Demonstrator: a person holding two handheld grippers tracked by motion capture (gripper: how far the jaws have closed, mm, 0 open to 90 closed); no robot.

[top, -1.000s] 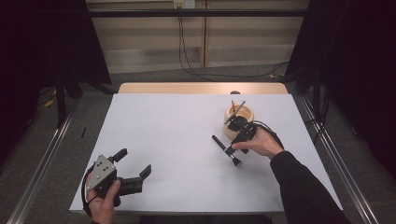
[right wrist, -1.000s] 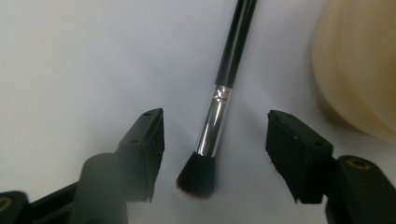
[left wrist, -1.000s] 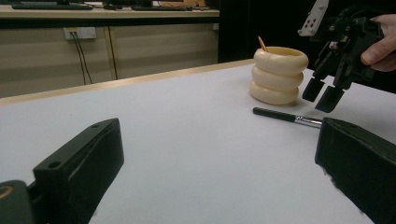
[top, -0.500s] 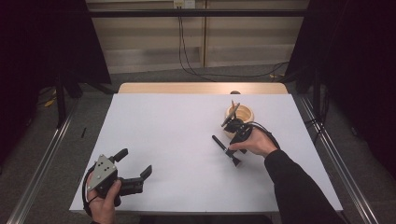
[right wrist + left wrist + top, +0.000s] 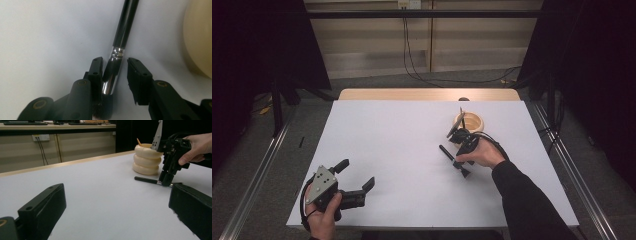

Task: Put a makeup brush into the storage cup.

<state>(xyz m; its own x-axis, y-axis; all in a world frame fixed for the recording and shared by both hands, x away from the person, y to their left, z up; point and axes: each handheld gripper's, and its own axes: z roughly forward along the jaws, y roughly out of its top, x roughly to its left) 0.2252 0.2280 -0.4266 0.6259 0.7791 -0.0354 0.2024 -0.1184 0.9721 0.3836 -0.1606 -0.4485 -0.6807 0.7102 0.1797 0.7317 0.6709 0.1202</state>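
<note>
Since the earlier frame the right gripper (image 5: 460, 151) has barely shifted, but its jaws have just been closing around the makeup brush (image 5: 446, 152), which lies between them on the table.

From the high view, this brush lies flat under the right gripper, just in front of the cream holder (image 5: 469, 121). The hand reaches down from above, wrist bent. The left gripper (image 5: 357, 181) rests well apart, jaws wide and empty.

From the left gripper view, the right gripper (image 5: 167, 179) stands almost upright over the brush (image 5: 146, 179).

From the right gripper view, one pad touches the shiny metal ferrule (image 5: 113, 72); the other pad stands just beside it, so the jaws are narrow but not yet clamped. I judge the brush light, stiff and slippery at the metal; the bristles (image 5: 103, 111) are soft, so the ferrule is the better place to hold.
</note>
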